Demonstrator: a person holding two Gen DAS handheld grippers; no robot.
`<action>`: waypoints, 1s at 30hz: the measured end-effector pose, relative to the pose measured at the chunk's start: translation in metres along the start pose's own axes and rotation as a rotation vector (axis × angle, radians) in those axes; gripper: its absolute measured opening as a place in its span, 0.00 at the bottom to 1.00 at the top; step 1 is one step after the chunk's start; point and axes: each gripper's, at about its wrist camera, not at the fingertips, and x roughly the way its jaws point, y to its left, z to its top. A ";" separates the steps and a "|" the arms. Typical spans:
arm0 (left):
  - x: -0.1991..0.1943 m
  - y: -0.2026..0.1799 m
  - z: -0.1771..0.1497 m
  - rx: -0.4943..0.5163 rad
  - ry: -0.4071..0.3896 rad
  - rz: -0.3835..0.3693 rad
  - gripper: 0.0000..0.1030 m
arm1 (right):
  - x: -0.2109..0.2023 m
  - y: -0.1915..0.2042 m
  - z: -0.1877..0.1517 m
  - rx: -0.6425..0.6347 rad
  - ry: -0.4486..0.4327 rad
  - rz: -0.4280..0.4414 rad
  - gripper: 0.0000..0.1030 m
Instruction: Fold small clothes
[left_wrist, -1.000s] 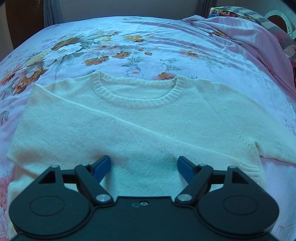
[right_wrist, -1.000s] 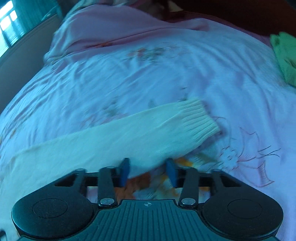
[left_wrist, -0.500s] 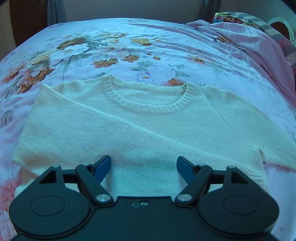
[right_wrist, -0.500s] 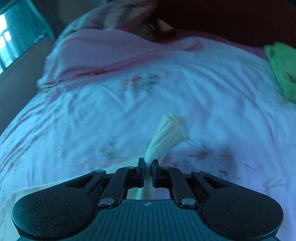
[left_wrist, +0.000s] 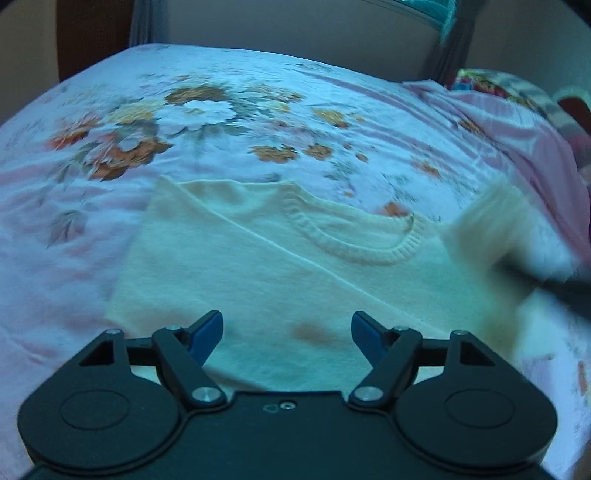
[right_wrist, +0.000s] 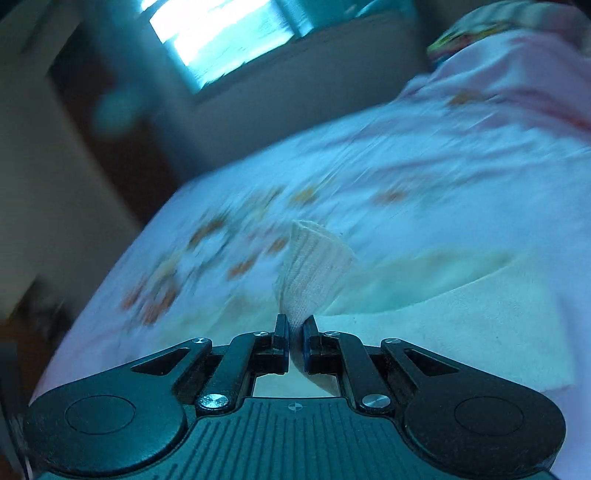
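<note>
A cream knitted sweater lies flat on the floral bedspread, its ribbed neckline facing away. My left gripper hovers open over the sweater's lower body, nothing between its blue pads. In the right wrist view my right gripper is shut on the sweater's ribbed sleeve cuff, which stands up from between the pads above the sweater's body. The lifted sleeve appears as a cream blur at the right of the left wrist view, with a dark blurred shape below it.
A rumpled pink blanket and patterned pillows lie at the bed's far right. Beyond the bed are a wall and a bright window. The floor and dark furniture show past the bed's left edge in the right wrist view.
My right gripper shut on the sleeve cuff, lifted it and swung it fast toward the sweater's body. My left gripper shifted sideways over the sweater and stayed open.
</note>
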 end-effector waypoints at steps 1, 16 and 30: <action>-0.001 0.005 0.000 -0.009 0.004 -0.009 0.72 | 0.013 0.005 -0.013 -0.006 0.057 0.015 0.06; 0.024 0.018 -0.018 -0.236 0.213 -0.310 0.77 | -0.045 -0.033 -0.043 0.001 -0.007 -0.099 0.41; 0.030 0.008 -0.025 -0.257 0.219 -0.347 0.48 | -0.075 -0.065 -0.054 0.083 -0.034 -0.140 0.41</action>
